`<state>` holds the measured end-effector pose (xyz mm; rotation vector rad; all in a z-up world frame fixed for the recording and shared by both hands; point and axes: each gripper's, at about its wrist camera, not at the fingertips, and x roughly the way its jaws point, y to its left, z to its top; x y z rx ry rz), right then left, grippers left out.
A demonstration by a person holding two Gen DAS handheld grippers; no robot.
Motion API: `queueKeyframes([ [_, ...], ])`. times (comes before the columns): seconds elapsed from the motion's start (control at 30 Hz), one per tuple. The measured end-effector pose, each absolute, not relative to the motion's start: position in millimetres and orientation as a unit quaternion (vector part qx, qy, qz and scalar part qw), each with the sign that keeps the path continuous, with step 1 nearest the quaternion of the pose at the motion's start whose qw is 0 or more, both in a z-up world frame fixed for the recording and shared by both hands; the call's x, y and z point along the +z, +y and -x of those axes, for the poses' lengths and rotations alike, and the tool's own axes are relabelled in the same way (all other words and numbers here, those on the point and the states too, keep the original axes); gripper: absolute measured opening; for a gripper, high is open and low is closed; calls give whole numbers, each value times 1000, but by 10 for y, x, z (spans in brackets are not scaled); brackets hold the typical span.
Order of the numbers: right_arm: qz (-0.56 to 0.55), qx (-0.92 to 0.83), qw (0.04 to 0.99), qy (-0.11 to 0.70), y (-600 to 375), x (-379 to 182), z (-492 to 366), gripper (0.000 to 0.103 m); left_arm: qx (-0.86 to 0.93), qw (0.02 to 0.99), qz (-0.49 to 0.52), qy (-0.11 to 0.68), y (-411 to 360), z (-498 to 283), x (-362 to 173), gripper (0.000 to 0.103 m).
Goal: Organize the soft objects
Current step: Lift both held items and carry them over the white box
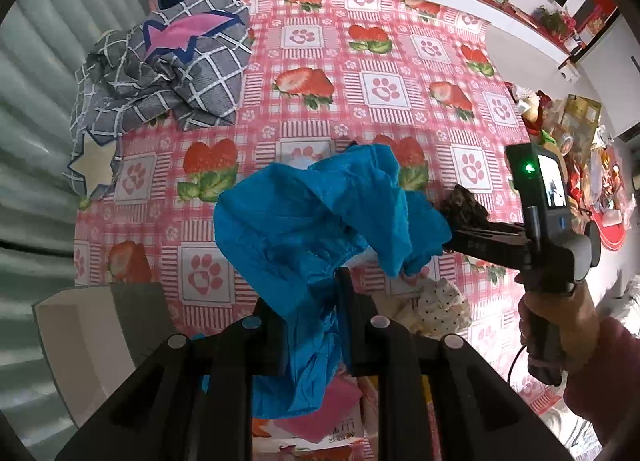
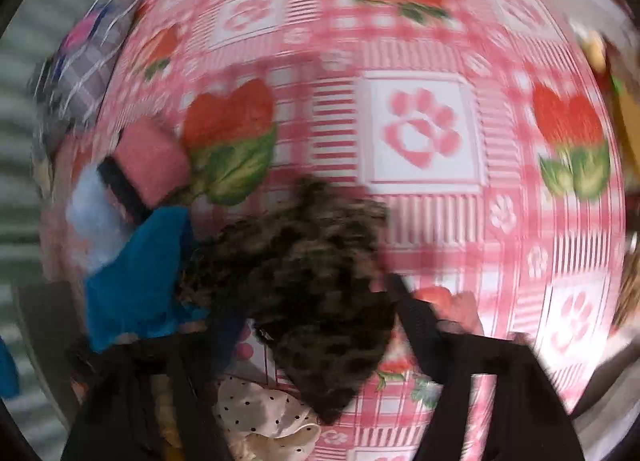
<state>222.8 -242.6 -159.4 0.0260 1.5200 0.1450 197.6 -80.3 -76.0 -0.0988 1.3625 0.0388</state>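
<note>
Where the bedspread (image 1: 384,61) runs out at the left, it is bordered by a pale ribbed wall, and a grey checked quilt (image 1: 168,73) is heaped against that edge; the middle of the strawberry-and-paw cloth is left bare, while clutter is crowded along the far right side. At the lower left a white box (image 1: 80,325) is seen just off the bed's corner. The left gripper (image 1: 312,325) is pointed steeply down with its jaws fully closed, and a blue garment (image 1: 304,221) is pinched between them and hangs bunched above the bedspread. A cream dotted cloth (image 1: 444,309) lies near, just right of it. Farther right, the right gripper (image 1: 460,235) is held by a hand (image 1: 560,325) in a pink sleeve, and a dark mottled cloth (image 2: 320,301) is seen between its narrowly parted jaws; through the blur it cannot be told whether it is pressed.
</note>
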Motion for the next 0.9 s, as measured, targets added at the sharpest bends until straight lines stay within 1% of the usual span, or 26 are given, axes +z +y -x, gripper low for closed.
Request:
queueKeyframes([
  [0.03, -9, 67, 721, 690, -2408, -1589, -2223, 22, 16, 775, 46, 631, -827, -1979, -760, 21],
  [0.07, -7, 66, 723, 688, -2410, -1569, -2207, 21, 14, 774, 45, 631, -853, -1983, -757, 22],
  [0.27, -85, 54, 737, 668, -2683, -1293, -2050, 21, -12, 781, 23, 624, -1093, -1943, -663, 22],
  [0.57, -148, 11, 752, 643, -3062, -741, -1619, 21, -94, 783, -14, 614, -1718, -1750, -491, 22],
  [0.77, -165, -8, 760, 629, -3223, -430, -1178, 21, -154, 779, -43, 606, -2140, -1504, -354, 22],
  [0.9, -149, -25, 770, 620, -3265, -274, -847, 21, -194, 772, -65, 602, -2376, -1265, -289, 22],
])
